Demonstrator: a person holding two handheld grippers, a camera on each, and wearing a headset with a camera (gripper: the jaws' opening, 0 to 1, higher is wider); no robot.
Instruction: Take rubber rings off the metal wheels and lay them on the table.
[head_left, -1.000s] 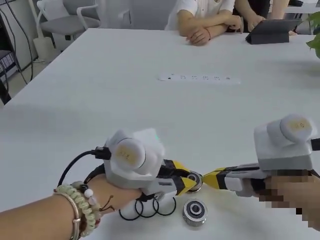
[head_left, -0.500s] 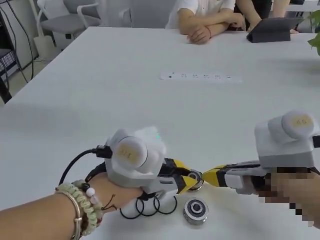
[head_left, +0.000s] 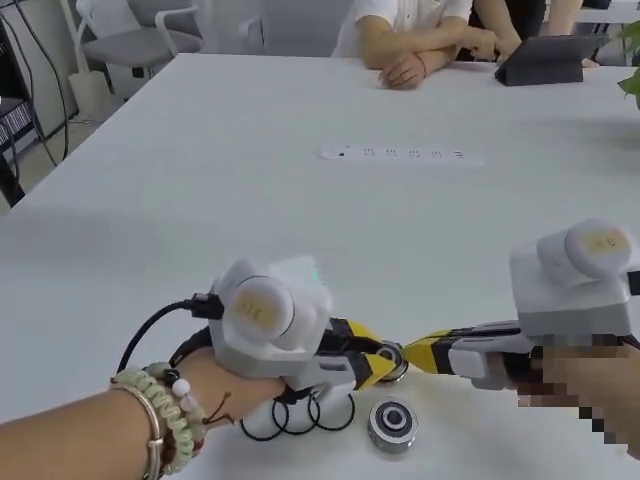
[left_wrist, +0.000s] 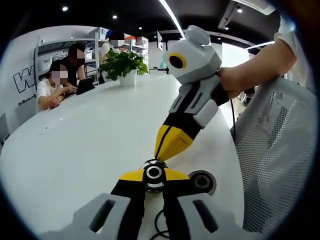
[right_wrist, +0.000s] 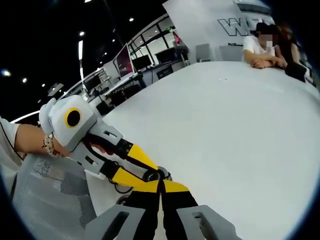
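My left gripper (head_left: 380, 366) is shut on a small metal wheel (head_left: 393, 360), held just above the white table (head_left: 300, 200). My right gripper (head_left: 412, 354) comes in from the right, its yellow jaws closed together on the black rubber ring at the wheel's rim. In the left gripper view the wheel (left_wrist: 154, 172) sits between my left gripper's yellow tips (left_wrist: 154, 176), and the right gripper's point (left_wrist: 159, 158) touches its top. A second wheel (head_left: 392, 423) lies on the table near me. Several loose black rings (head_left: 300, 412) lie under my left gripper.
A white power strip (head_left: 400, 154) lies mid-table. People sit at the far end with folded hands (head_left: 405, 68) beside a tablet (head_left: 545, 60). A potted plant (left_wrist: 122, 62) stands at the far right edge. A mesh chair (left_wrist: 275, 150) is behind me.
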